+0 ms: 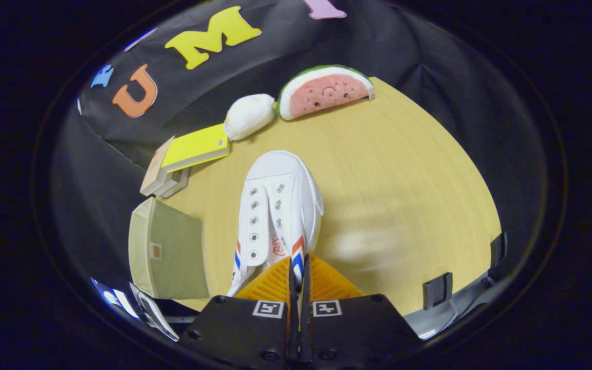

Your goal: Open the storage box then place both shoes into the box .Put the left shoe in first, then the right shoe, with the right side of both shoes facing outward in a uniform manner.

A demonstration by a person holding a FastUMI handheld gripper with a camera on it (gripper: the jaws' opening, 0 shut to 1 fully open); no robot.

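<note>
- Hand-held gripper (298,280) at bottom centre of frame; fingers pinched nearly together on the heel-side collar of a white canvas lace-less sneaker w/ red-blue side stripes (280,205), a thin bit of fabric caught between them. So: clamped on the shoe.
- Shoe ran from the fingers up toward frame centre, toe pointing away; looked lifted or just being lifted off the pale wooden bench (404,180), can't say for sure.
- Pale olive fabric storage box (167,252) sat lower left of frame, just left of the shoe, at the bench edge. Whether it was open – couldn't tell from this angle.
- Judged progress: one shoe in hand, not yet in the box; second shoe still to go. Which shoe (L or R) – unclear.
- Clutter, upper part of frame: yellow-covered book on a small stack (193,149), white plush lump (248,115), watermelon-slice plush (324,91); all well beyond the shoe.
</note>
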